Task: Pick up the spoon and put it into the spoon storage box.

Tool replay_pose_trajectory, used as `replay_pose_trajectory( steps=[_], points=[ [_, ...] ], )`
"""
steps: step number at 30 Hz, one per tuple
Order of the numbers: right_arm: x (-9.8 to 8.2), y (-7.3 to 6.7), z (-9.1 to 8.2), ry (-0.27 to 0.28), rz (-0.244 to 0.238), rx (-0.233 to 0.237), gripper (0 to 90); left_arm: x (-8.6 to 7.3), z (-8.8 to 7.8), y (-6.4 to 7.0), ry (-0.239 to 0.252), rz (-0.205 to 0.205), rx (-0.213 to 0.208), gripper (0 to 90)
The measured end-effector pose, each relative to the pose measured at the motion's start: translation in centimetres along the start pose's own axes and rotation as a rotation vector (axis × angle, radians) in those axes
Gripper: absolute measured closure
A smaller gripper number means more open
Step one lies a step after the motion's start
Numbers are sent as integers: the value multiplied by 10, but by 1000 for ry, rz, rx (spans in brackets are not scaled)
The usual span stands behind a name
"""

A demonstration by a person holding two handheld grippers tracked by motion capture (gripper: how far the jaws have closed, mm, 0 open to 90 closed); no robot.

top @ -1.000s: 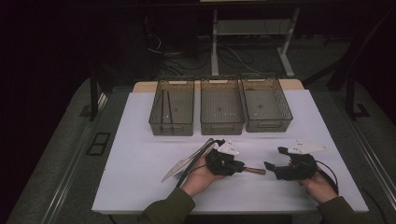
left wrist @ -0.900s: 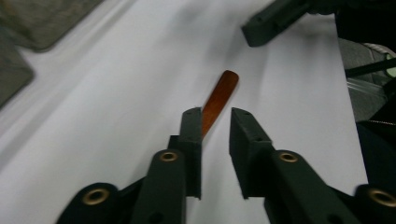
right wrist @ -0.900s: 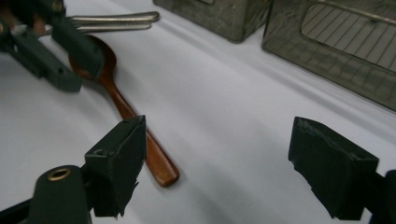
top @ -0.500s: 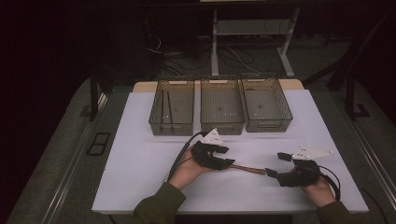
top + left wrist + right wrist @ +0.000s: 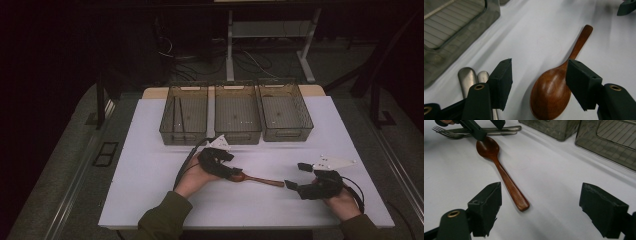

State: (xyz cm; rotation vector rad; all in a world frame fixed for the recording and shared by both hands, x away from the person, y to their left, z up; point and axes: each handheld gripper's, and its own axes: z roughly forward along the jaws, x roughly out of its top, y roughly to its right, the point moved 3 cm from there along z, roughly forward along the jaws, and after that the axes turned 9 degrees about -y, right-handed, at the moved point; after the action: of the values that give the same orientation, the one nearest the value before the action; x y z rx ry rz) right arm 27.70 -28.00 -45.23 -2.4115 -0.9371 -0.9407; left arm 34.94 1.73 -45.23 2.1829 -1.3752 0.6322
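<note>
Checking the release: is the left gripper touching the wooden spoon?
Cannot tell. In the left gripper view the left gripper straddles the wooden spoon bowl; one pad overlaps it.

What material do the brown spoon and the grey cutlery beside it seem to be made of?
The spoon looks like wood with a smooth, slightly glossy finish: reddish-brown, faint grain, soft highlights. The cutlery handles look like brushed metal, probably steel: grey, dull sheen.

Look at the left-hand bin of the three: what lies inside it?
In the high view, the left bin holds two thin, pale stick-like pieces against its left wall. Its tinted, ribbed walls blur anything small, so what those pieces are cannot be told.
</note>
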Motion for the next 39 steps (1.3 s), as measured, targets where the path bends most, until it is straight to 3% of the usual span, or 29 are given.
replay_pose_trajectory(
  steps=[5, 6, 11, 19, 22, 23, 27, 31, 33, 34, 35, 37, 39],
  points=[
    [0, -1, -1, 4, 0, 11, 174, -2, 6, 3, -60, 28, 10, 376],
    [0, 0, -1, 3, -1, 9, 174, -2, 8, 4, -57, 13, 8, 378],
    [0, 0, -1, 4, -7, 10, 174, -4, 10, 5, -97, 29, 0, 382],
    [-2, 0, -2, 8, -8, 19, 174, -4, 16, 8, -113, 43, 6, 391],
    [-2, 0, -2, 9, -6, 20, 174, -4, 15, 8, -126, 72, 13, 397],
    [-2, 0, -2, 7, -9, 18, 174, -4, 16, 11, -116, 52, 14, 399],
    [-1, 0, -3, 11, -1, 22, 174, -5, 15, 11, -130, 87, 18, 423],
    [-2, 0, -2, 8, -3, 20, 174, -5, 16, 13, -110, 76, 3, 468],
    [-2, 0, -2, 6, -6, 18, 174, -5, 15, 13, -112, 87, -7, 497],
    [-2, 0, -2, 6, -7, 19, 174, -5, 14, 12, -131, 112, -9, 512],
    [-2, 0, -2, 7, -7, 19, 174, -5, 16, 13, -109, 91, -15, 523],
    [-2, 0, -3, 7, -4, 20, 174, -6, 15, 14, -114, 97, -27, 554],
    [-2, 0, -3, 9, -2, 21, 174, -6, 14, 13, -130, 129, -32, 578]
  ],
)
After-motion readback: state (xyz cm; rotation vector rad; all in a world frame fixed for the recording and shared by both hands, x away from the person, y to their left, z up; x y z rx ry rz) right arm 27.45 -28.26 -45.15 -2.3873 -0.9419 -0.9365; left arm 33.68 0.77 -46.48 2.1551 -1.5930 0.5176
